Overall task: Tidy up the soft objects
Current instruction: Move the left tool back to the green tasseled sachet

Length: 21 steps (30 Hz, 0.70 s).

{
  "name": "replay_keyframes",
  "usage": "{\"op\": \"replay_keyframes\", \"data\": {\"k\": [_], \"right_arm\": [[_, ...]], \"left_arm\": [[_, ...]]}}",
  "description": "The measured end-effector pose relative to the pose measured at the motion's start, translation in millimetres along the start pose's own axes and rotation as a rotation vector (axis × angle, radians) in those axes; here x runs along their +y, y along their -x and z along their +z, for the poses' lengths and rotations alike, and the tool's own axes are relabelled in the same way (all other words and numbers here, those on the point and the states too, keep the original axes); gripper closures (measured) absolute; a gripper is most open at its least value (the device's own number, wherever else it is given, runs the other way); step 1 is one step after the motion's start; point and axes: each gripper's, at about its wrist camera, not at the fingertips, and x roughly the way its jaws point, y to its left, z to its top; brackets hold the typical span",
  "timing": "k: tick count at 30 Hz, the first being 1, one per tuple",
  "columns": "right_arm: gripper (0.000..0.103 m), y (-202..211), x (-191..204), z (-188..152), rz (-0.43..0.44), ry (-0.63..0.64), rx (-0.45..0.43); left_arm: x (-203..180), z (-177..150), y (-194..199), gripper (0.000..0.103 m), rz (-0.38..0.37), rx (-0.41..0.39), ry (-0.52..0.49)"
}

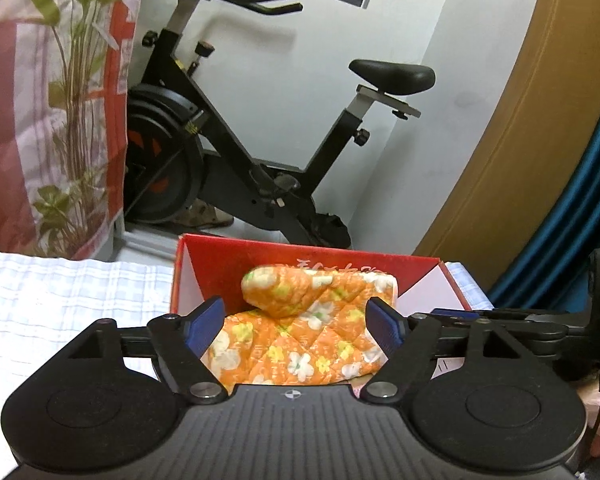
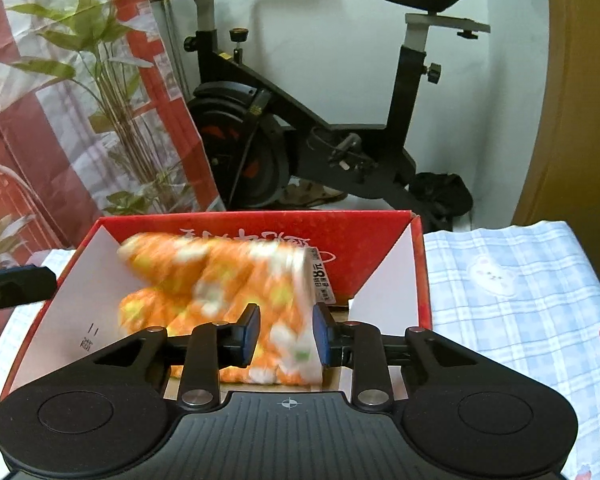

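**Orange quilted cloth in the red box**

Lying inside the open red cardboard box with white inner flaps [image 1: 380,264]: a soft orange quilted cloth printed with white and yellow flowers [image 1: 300,344], one part rolled into a thick bundle toward the back wall, the rest spread flatter toward the near edge. Seen blurred through the right wrist camera [image 2: 220,280], with a white price label at its right end.

Left tool [image 1: 296,330] hovering at the near edge of the box, blue pads [image 1: 206,326] spread wide on either side of the flat part of the cloth, not pressing it. Left pad just beside the cloth's left edge; contact there impossible to judge.

Right tool [image 2: 286,334] at the near right corner of the cloth, blue-faced pads [image 2: 322,334] narrowed around a fold of the fabric. Fabric filling the gap between them; given the blur, cannot tell whether truly pinched or merely bracketed.

Box resting on a bed covered with a pale blue-and-white checked sheet [image 2: 520,312], a small cartoon animal printed on it. Behind: a black exercise bike [image 1: 260,152], a red-and-white curtain with green leaf print [image 1: 52,100], a tan wooden door [image 1: 520,120].
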Motion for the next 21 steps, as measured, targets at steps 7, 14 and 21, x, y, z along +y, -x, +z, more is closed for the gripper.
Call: {"op": "replay_keyframes", "data": {"k": [7,14,21], "right_arm": [[0.074,36,6,-6,0.027,0.025,-0.038],[0.074,84,17,-25,0.057,0.088,-0.116],[0.074,128,24,-61,0.107,0.104,-0.182]], "left_arm": [[-7,-11,36,0.023,0.037,-0.037,-0.034],[-8,-41,77,0.023,0.066,-0.050,-0.023],[-13,-83,111,0.025,0.047,-0.033,-0.030]]}}
